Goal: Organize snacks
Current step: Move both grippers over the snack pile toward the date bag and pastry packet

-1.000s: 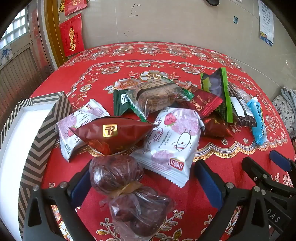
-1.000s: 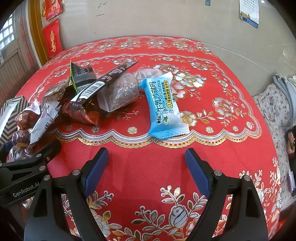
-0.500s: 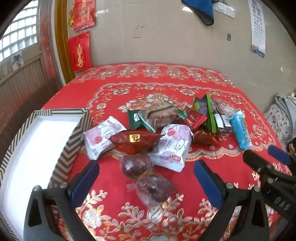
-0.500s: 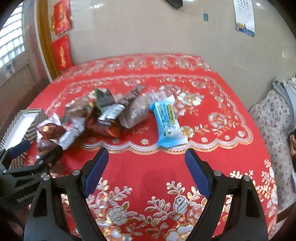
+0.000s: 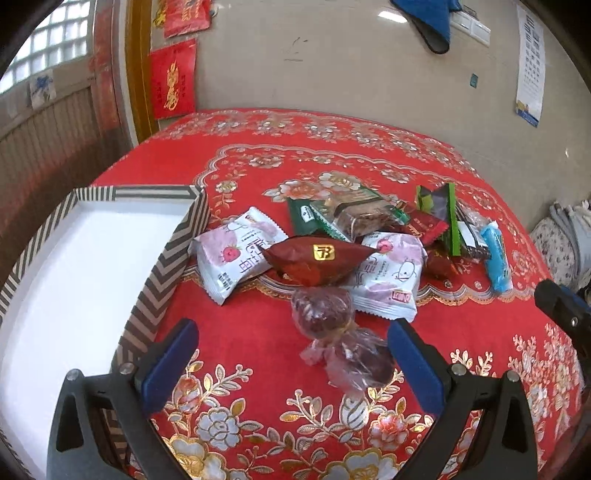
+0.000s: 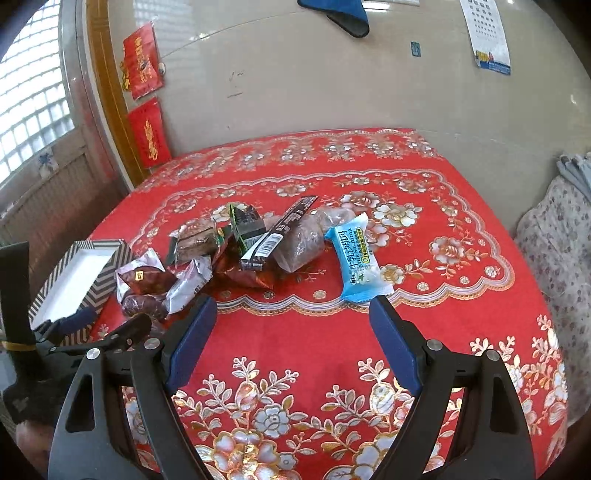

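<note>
Red floral tablecloth (image 5: 258,369) lies under your left gripper (image 5: 291,362) and right gripper (image 6: 291,332), both spread wide and empty. Nearest you, the twin clear-wrapped dates (image 5: 340,332) look light, crinkly and slippery; pinch their twisted middle. Behind, overlapping snack packets (image 5: 384,273) crowd them; the striped box (image 5: 162,258) stands empty alongside.

a home: red floral tablecloth (image 6: 332,350), red paper charms (image 6: 149,134) and a calendar (image 6: 487,33) on the wall.
</note>
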`<state>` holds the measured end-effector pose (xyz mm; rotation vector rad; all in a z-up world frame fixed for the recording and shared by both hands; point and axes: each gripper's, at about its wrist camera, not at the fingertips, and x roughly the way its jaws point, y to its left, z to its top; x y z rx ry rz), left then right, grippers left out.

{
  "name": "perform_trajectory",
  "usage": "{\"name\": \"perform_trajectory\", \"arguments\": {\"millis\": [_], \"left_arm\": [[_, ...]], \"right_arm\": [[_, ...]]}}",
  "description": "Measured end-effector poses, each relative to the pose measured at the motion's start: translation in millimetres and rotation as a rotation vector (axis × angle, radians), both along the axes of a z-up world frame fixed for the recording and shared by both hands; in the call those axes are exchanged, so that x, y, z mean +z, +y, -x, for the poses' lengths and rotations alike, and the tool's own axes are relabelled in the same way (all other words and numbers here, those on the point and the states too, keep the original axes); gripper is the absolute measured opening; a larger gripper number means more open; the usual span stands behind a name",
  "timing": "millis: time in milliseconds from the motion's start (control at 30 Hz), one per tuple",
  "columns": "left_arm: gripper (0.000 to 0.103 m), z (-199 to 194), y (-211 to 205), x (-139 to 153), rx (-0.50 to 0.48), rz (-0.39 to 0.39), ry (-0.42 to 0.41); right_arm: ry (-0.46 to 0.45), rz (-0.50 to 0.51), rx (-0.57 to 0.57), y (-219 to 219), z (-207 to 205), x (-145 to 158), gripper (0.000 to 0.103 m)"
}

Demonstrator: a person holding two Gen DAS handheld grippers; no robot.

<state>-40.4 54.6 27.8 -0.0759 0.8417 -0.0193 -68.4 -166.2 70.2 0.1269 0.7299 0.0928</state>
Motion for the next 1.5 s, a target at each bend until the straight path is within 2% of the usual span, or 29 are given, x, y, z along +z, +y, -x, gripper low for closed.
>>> {"name": "perform_trajectory", "arguments": {"millis": [133, 400, 833, 1033, 1300, 1500], "left_arm": [[0.103, 4.4, -6.1, 6.1, -0.023, 0.010, -0.011], [0.103, 5.7, -20.3, 0.1, -0.080, 0.012, 0.014], [0.103, -5.6, 12.2, -6.4, -0.019, 0.010, 0.028], [0.103, -7.2, 32.0, -7.6, 0.017, 0.057, 0.043], [0.103, 8.3, 25.3, 9.5, -0.035, 0.065, 0.011], [0.103, 20.3, 26.8, 22.0, -0.058, 0.055, -0.009]], "right_arm": [[-0.007, -0.044, 0.015, -0.7, -0.1, 0.2, 0.085], [0.013, -0.033, 0.036, 7.0, -2.8, -4.1, 0.085], [0.021, -0.020, 0.056, 15.5, -6.5, -5.5, 0.085], [0.019, -0.029, 0.063, 18.1, -8.4, -5.1, 0.085], [0.014, 0.002, 0.072, 23.9, -7.5, -2.0, 0.085], [0.010, -0.048, 0.084, 17.7, -6.0, -1.6, 0.085]]}}
